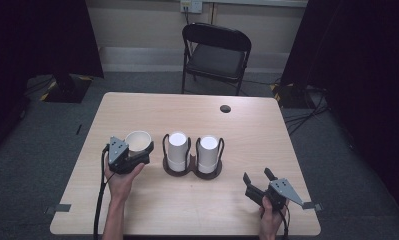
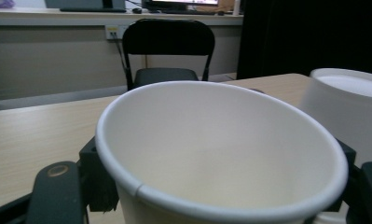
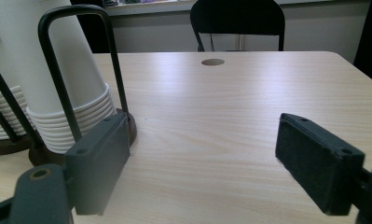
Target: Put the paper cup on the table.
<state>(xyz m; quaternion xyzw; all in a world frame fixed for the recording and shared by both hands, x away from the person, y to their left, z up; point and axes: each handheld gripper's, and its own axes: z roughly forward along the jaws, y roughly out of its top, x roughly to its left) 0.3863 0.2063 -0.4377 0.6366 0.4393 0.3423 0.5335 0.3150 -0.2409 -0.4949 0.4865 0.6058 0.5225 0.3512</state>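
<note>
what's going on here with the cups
A person at a wooden table holds a gripper in each hand. The left gripper is shut on a single white paper cup, mouth up, just left of a dark two-slot cup holder that carries two stacks of upside-down paper cups. The right gripper rests open near the front right of the table, apart from the holder and gripping nothing. A black folding chair stands beyond the table.

Paper cup smooth, matt white; table pale wood-grain laminate; holder black metal wire.
</note>
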